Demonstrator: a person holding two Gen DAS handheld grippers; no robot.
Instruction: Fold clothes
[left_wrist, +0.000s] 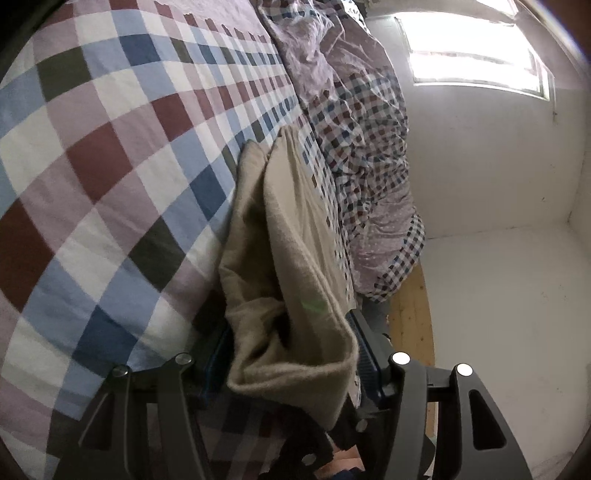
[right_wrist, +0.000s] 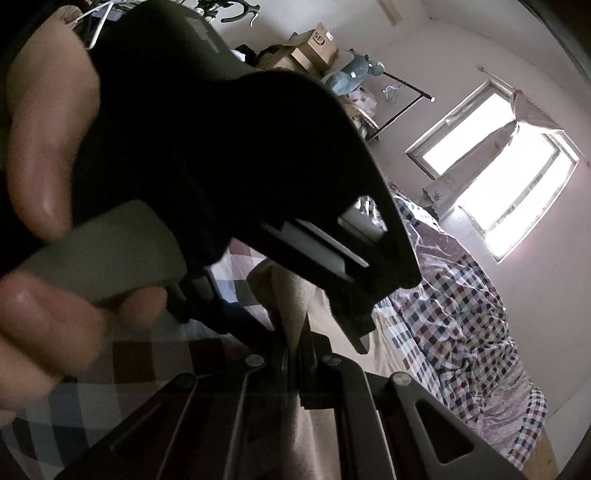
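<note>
A beige garment (left_wrist: 284, 229) lies in a long folded strip over the checked bedsheet (left_wrist: 110, 166). Its near end is bunched between the fingers of my left gripper (left_wrist: 291, 350), which is shut on it. In the right wrist view the same beige garment (right_wrist: 295, 295) runs down into my right gripper (right_wrist: 293, 347), whose fingers stand close together on the cloth. The dark body of the left gripper (right_wrist: 221, 147), held by a person's hand (right_wrist: 44, 147), fills most of that view just ahead of the right gripper and hides much of the garment.
A crumpled checked quilt (left_wrist: 362, 129) is heaped along the bed's far side by the white wall. A strip of wooden floor (left_wrist: 410, 325) shows beyond the bed edge. Bright window (right_wrist: 517, 184), cardboard boxes (right_wrist: 314, 44) and a clothes rack (right_wrist: 402, 96) stand at the back.
</note>
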